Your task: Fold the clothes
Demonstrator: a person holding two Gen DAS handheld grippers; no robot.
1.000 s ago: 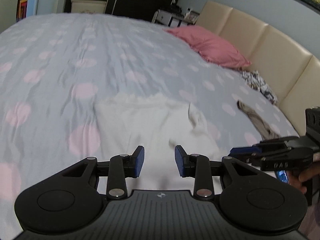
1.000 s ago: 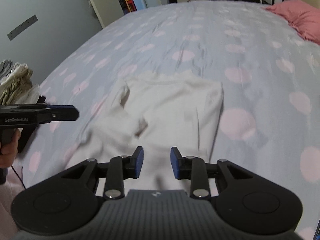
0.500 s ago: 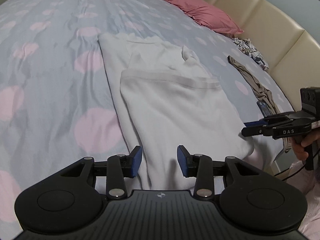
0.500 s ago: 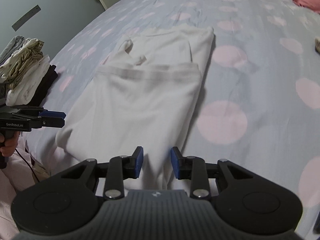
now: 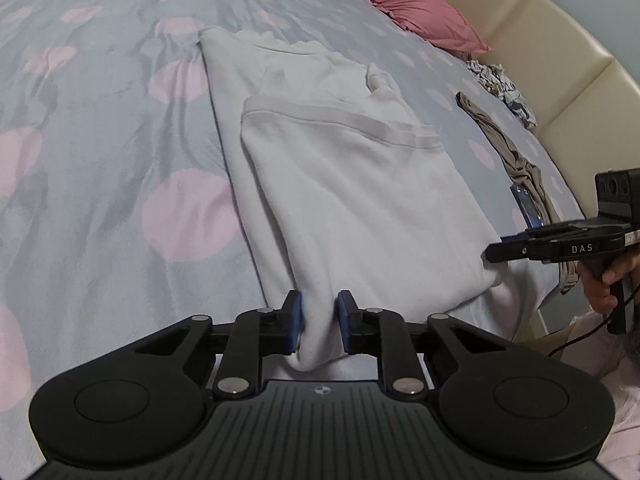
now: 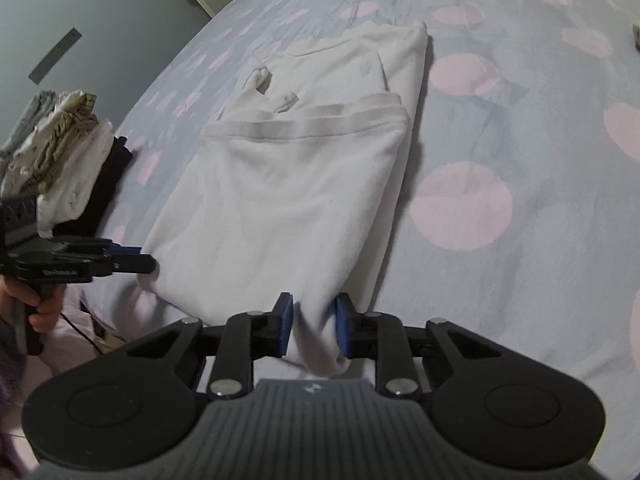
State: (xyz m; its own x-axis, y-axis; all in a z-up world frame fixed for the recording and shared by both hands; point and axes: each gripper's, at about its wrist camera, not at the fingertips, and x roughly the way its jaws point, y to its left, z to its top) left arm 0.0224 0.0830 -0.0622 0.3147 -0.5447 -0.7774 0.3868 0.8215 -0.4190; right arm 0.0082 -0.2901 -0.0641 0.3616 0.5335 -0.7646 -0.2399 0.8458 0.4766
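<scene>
Bed: grey-blue cover with large pink dots, filling most of both views; cream padded headboard along its far right side in the left wrist view.

White garment: lies on the bed near its close edge, folded over on itself, a ribbed hem band running across the upper layer. Its two near corners hang off toward the cameras, one in each gripper.

Left gripper: fingers closed most of the way on the garment's near left corner, a bunched fold of white cloth pinched between the blue pads. Seen from the side in the right wrist view, tip at the cloth's edge.

Right gripper: fingers likewise narrowed onto the near right corner, cloth gathered between the pads. In the left wrist view its tip meets the garment's right edge, with a hand on its grip.

Pink pillow: at the far end, against the headboard.

Stack of folded clothes: pale, striped and black pieces, left of the garment at the bed's edge.

Tan garment: crumpled strip, right of the white one, apart from it.

Patterned cloth: small heap by the headboard.
</scene>
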